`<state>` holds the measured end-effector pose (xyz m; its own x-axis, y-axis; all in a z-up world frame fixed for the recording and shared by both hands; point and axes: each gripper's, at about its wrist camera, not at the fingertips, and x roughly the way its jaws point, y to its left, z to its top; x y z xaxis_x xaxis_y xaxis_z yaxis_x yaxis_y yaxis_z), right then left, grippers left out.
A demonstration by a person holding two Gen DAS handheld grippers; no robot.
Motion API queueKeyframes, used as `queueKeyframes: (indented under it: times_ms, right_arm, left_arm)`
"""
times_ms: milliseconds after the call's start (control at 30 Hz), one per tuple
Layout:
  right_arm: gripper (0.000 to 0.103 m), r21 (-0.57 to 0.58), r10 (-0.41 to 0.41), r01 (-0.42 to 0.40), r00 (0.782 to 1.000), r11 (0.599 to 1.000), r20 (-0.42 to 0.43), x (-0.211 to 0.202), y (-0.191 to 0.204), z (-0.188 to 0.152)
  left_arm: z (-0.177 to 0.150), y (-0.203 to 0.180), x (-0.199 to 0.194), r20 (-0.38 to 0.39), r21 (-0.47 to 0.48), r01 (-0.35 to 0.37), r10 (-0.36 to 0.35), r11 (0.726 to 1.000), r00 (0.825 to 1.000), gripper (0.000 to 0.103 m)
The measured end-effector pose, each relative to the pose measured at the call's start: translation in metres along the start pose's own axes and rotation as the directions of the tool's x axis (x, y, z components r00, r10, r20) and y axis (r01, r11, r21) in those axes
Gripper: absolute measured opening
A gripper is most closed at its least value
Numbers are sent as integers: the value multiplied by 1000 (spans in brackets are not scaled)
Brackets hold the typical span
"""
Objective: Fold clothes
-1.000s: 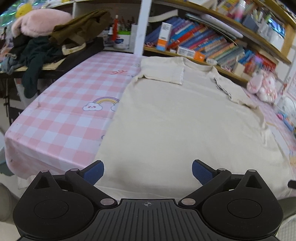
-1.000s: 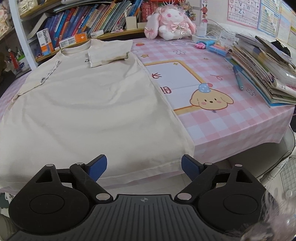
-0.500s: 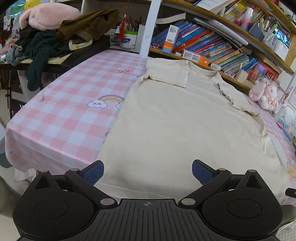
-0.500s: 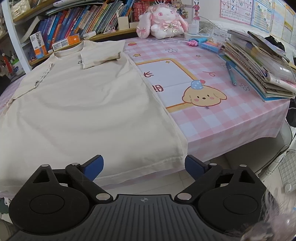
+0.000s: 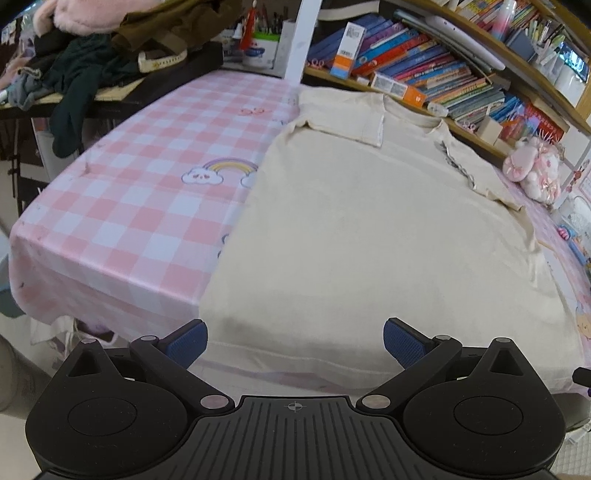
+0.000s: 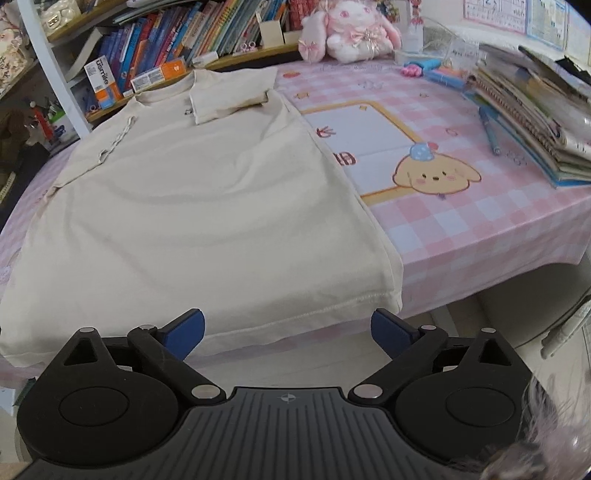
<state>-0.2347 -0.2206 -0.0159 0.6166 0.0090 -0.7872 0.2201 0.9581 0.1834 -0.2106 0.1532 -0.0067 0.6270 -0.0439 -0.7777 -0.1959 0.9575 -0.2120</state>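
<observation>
A cream T-shirt [image 5: 362, 229] [image 6: 192, 206] lies flat on the pink checked table [image 5: 140, 206] [image 6: 480, 229], both sleeves folded in over the chest, collar at the far end by the bookshelf. Its hem hangs slightly over the near table edge. My left gripper [image 5: 294, 341] is open, just short of the hem near the shirt's left corner. My right gripper [image 6: 288, 332] is open too, in front of the hem near the shirt's right corner [image 6: 391, 295]. Neither holds anything.
A bookshelf [image 5: 443, 77] runs along the table's far side. A pink plush rabbit [image 6: 351, 29] sits at the far right, with a stack of books [image 6: 532, 110] and pens beside it. A pile of dark clothes [image 5: 92, 55] lies on a stand to the left.
Both grippers have drawn back toward the near table edge and lower, so the shirt's hem now shows in front of the fingers. The shirt has not moved.
</observation>
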Motion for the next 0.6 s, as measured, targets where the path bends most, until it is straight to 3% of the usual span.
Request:
queueKeyframes:
  times_ms: [333, 600]
  right_arm:
    - [97, 36, -22, 22, 1000, 999, 1, -2, -9, 0]
    - [96, 50, -51, 50, 999, 997, 16, -5, -22, 3]
  left_arm:
    - [-3, 17, 3, -33, -61, -27, 26, 998, 999, 103]
    - [-7, 34, 0, -21, -86, 39, -41, 996, 999, 101]
